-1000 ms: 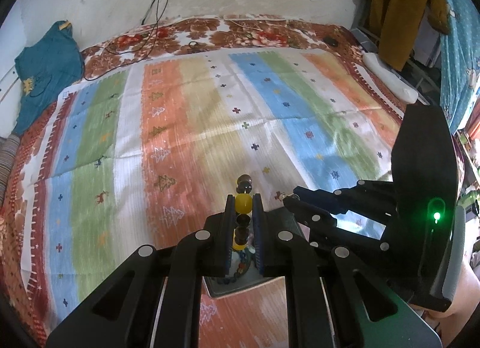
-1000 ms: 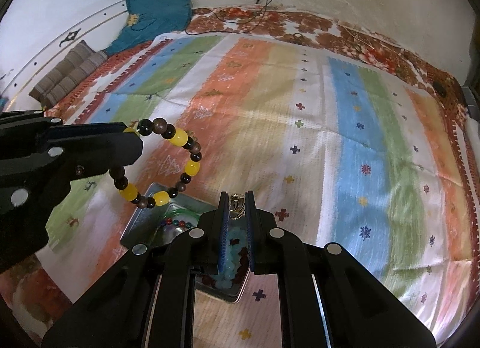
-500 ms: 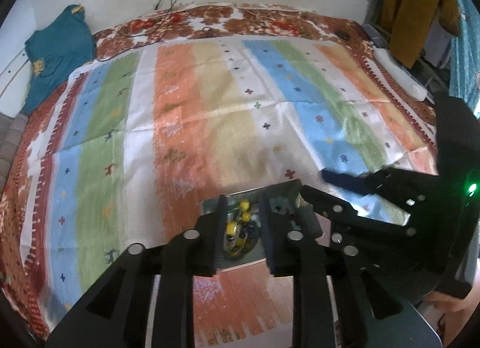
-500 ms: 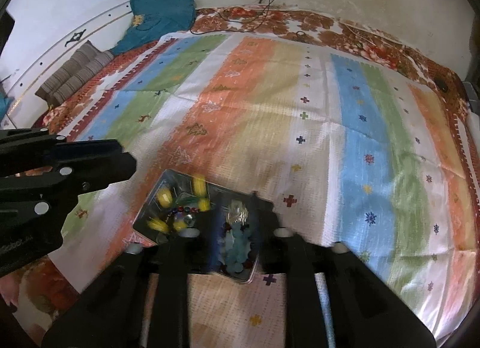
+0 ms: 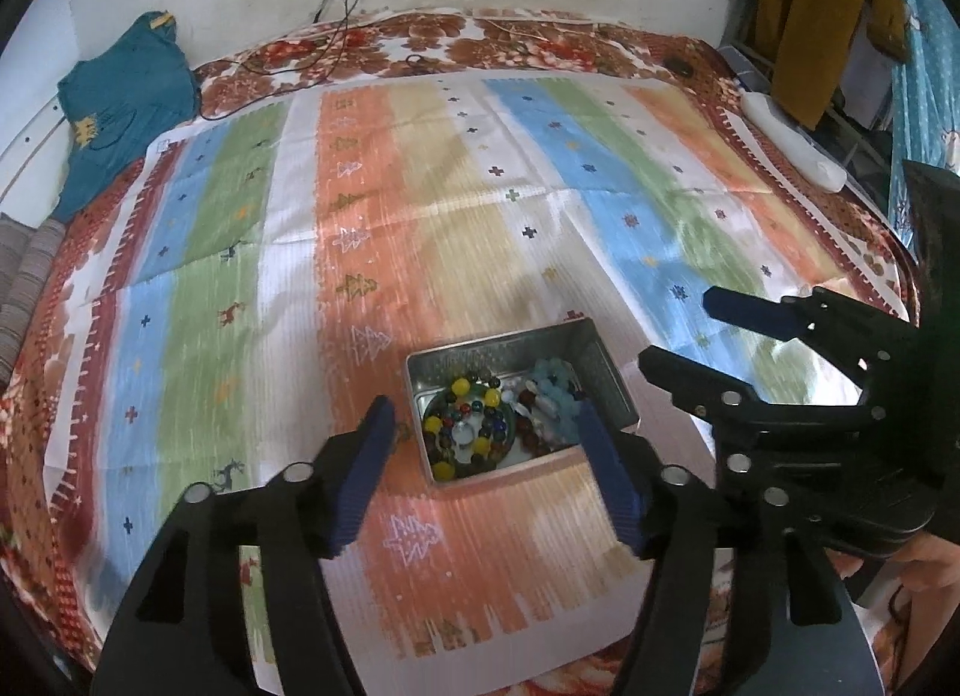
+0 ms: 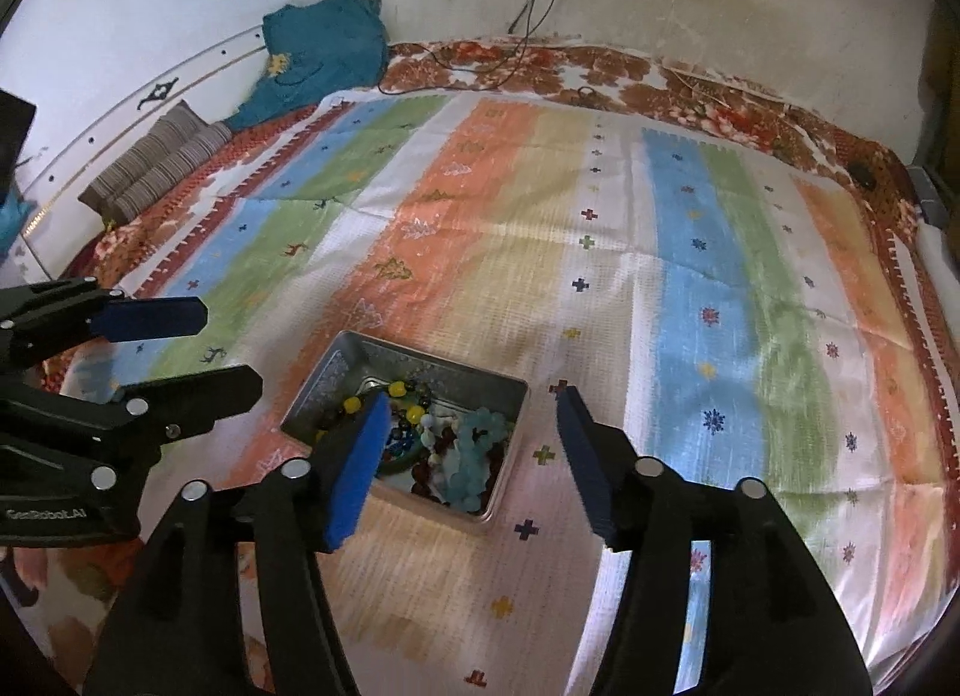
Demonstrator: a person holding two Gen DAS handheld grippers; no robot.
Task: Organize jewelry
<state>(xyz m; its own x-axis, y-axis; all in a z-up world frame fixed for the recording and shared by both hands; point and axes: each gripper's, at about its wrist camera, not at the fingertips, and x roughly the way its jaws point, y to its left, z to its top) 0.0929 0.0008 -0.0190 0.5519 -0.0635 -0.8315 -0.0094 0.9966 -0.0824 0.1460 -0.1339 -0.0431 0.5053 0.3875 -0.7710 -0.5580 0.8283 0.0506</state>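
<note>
Striped cloth [image 5: 420, 228] covers the bed beneath me, orange, green and blue bands running away toward the wall. Nearest, my left tool [image 5: 483, 432] is spread wide and holds nothing, its blue pads flanking the metal tin [image 5: 606, 363]. My right tool [image 6: 471, 426] is equally wide apart and empty, hovering over the same tin [image 6: 327, 378]. Inside lie the yellow-and-dark bead bracelet [image 5: 462, 426] on the left and pale blue beads [image 6: 477, 453] on the right. Farther off, a teal garment [image 6: 324, 54] lies against the wall.

Soft daylight, motion blur, fisheye warp
</note>
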